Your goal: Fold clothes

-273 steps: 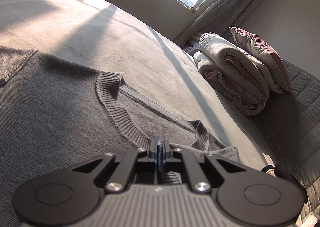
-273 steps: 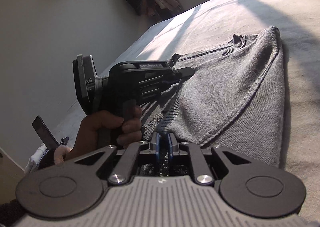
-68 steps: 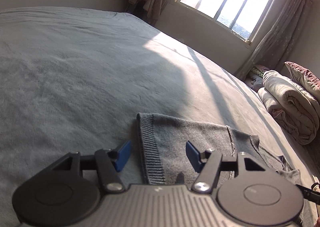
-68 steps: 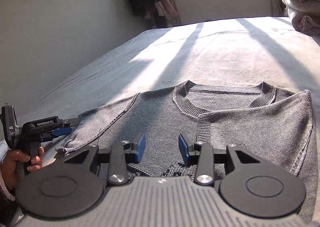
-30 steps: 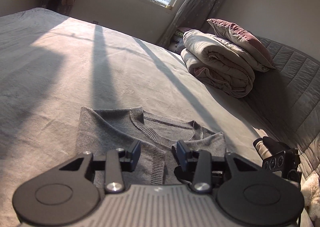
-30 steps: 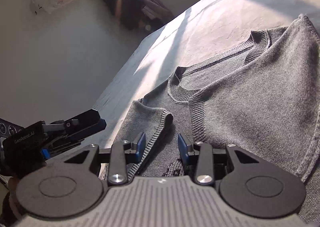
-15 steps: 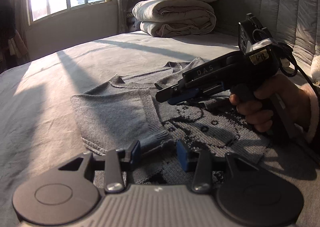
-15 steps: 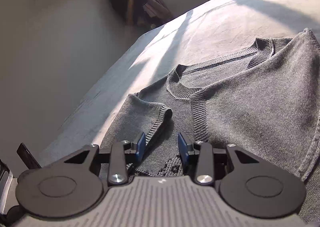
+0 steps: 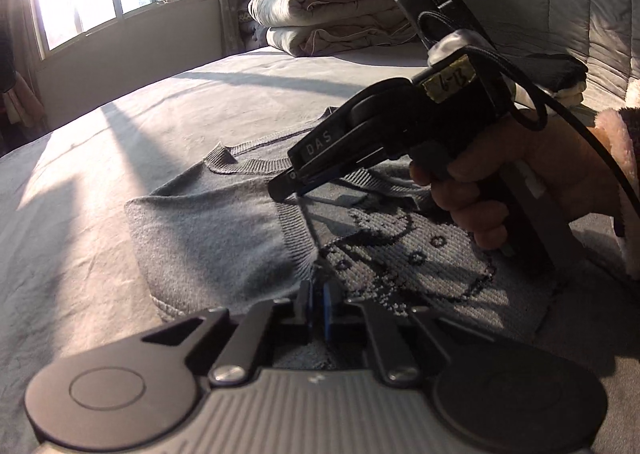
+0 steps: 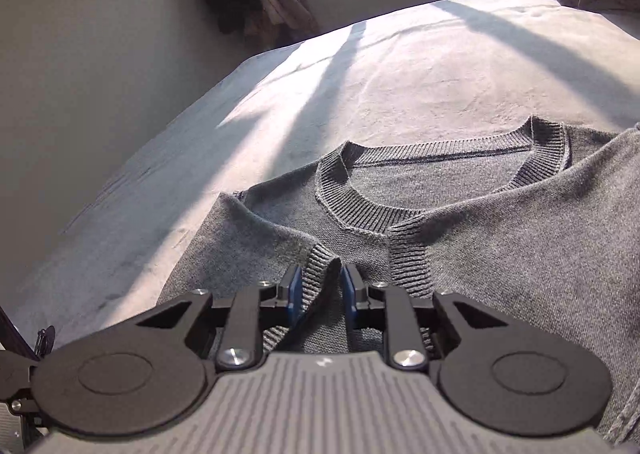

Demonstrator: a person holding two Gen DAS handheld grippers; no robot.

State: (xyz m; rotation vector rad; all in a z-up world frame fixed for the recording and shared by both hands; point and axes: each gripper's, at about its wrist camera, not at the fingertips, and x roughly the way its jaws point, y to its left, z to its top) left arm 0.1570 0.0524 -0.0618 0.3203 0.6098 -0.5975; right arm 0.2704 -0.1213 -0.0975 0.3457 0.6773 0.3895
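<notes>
Sunlit grey bed (image 10: 400, 66) carries the sweater (image 10: 520, 238) mid-surface, sleeves folded in. Left claw (image 9: 317, 304) looks clamped on its cuff-side fabric; right claw (image 10: 319, 292), slightly apart, straddles the ribbed cuff (image 10: 320, 266). Next: close, then straighten the sleeve.

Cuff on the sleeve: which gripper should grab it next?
Right, probably: the right gripper straddles the cuff, while the left gripper is shut on the sweater farther down.
</notes>
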